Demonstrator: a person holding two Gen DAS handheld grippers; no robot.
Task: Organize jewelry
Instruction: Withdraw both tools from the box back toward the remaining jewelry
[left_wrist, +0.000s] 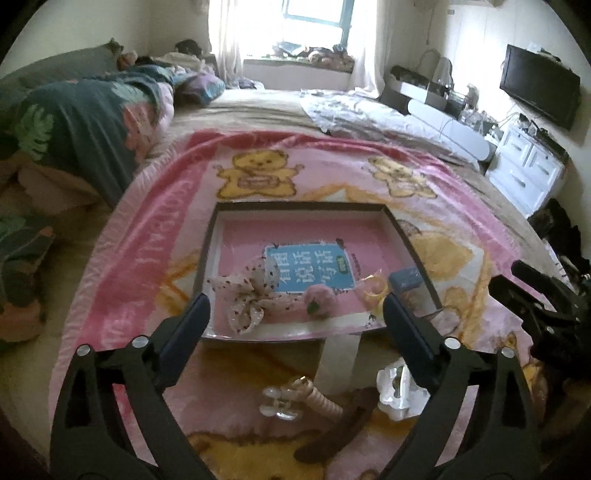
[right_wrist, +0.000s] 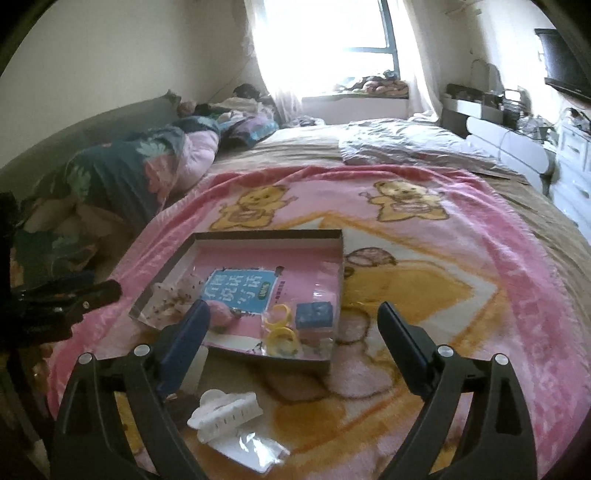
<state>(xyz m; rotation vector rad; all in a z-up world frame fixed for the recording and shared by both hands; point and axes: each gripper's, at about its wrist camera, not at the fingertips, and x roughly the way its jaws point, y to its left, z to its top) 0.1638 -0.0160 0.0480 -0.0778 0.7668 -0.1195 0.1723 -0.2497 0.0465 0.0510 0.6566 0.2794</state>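
Observation:
A shallow open box (left_wrist: 306, 207) (right_wrist: 258, 234) lies on a pink bear blanket. In it are a pink book, a dotted fabric bow (left_wrist: 247, 291), a pink flower clip (left_wrist: 318, 295), yellow rings (left_wrist: 375, 287) (right_wrist: 282, 330) and a small blue box (left_wrist: 405, 278) (right_wrist: 314, 314). In front of the box lie a clear claw clip (left_wrist: 279, 404), a striped beige hair tie (left_wrist: 321, 397) and a white claw clip (left_wrist: 395, 387) (right_wrist: 225, 413). My left gripper (left_wrist: 295, 314) is open and empty above them. My right gripper (right_wrist: 291, 321) is open and empty near the box's front edge.
The blanket (right_wrist: 443, 295) covers a bed with rumpled quilts at the left (left_wrist: 85, 125). A white strip (left_wrist: 338, 362) and a dark brown band (left_wrist: 343, 424) lie near the clips. A clear packet (right_wrist: 255, 448) lies by the white clip. A white dresser and TV (left_wrist: 539, 88) stand at the right.

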